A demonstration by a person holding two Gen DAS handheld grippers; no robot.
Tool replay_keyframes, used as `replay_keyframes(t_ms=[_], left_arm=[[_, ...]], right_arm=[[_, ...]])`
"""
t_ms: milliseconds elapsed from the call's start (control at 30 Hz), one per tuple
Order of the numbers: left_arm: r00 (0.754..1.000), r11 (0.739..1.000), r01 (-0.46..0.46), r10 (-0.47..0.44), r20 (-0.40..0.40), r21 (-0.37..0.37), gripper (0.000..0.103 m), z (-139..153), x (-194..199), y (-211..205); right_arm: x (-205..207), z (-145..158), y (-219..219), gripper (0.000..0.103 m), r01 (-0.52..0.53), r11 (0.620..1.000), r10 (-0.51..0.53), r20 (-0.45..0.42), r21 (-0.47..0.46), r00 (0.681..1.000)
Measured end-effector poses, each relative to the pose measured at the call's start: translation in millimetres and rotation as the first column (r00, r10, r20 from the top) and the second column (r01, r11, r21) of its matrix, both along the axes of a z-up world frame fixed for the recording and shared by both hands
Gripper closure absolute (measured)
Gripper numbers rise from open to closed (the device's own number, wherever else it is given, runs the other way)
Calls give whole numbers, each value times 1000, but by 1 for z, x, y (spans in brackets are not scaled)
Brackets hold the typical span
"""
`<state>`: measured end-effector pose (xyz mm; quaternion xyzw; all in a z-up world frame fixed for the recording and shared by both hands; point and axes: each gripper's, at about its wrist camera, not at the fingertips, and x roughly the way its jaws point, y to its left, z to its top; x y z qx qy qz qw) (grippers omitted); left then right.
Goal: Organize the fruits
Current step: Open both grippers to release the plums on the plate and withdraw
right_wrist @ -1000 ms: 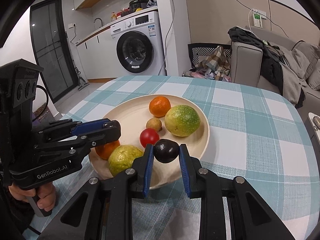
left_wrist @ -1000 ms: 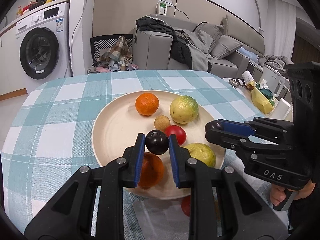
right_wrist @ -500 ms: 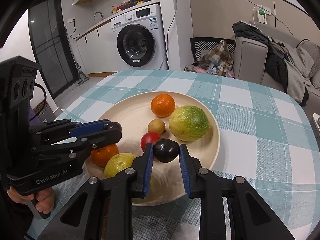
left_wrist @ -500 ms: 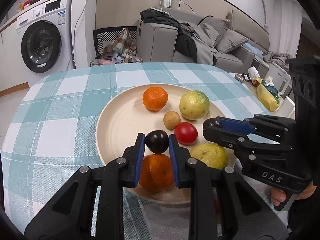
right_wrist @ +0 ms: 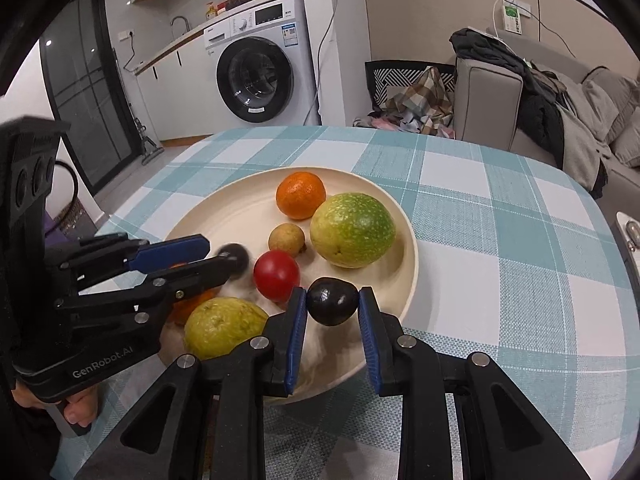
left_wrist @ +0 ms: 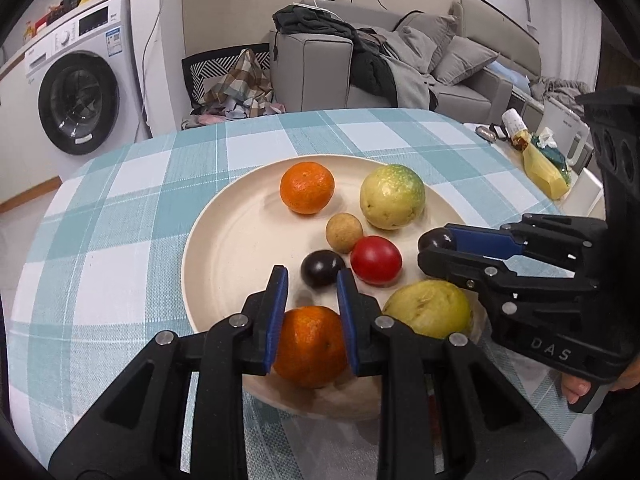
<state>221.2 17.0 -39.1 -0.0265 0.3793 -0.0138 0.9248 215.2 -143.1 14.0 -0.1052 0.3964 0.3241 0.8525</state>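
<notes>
A cream plate (left_wrist: 224, 248) (right_wrist: 224, 216) on the checked table holds two oranges (left_wrist: 307, 193) (left_wrist: 310, 346), two green-yellow guavas (left_wrist: 392, 196) (left_wrist: 428, 309), a small tan fruit (left_wrist: 344, 232), a red tomato (left_wrist: 376, 260) and a dark plum (left_wrist: 322, 269). My left gripper (left_wrist: 312, 280) is open just behind that plum, which lies loose on the plate and looks blurred in the right wrist view (right_wrist: 236, 258). My right gripper (right_wrist: 332, 300) is shut on a second dark plum (right_wrist: 332, 301) above the plate's near rim; it also shows in the left wrist view (left_wrist: 438, 240).
The teal checked tablecloth (left_wrist: 120, 208) covers a round-edged table. A yellow bag and small items (left_wrist: 544, 160) lie off its right edge. A washing machine (right_wrist: 260, 76), a laundry basket (right_wrist: 412, 92) and a grey sofa (left_wrist: 400, 68) stand beyond.
My left gripper opened and let go of its dark plum, which now rests on the plate beside the tomato. My right gripper moved slightly, still holding its plum.
</notes>
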Motion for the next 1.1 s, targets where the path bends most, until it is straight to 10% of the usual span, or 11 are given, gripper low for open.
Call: replay_keyframes(t_ms=[733,1100], left_arm=[[1000,997,-6,8,21,-82,81,4,-7,4],[995,996,-41,49,91,-85,20,15,-38,16]], right_arm=[[-5,6,-8,64,11,1000,-12,32,27,999],[-16,13,-16,26,6,998,-11,76,68,997]])
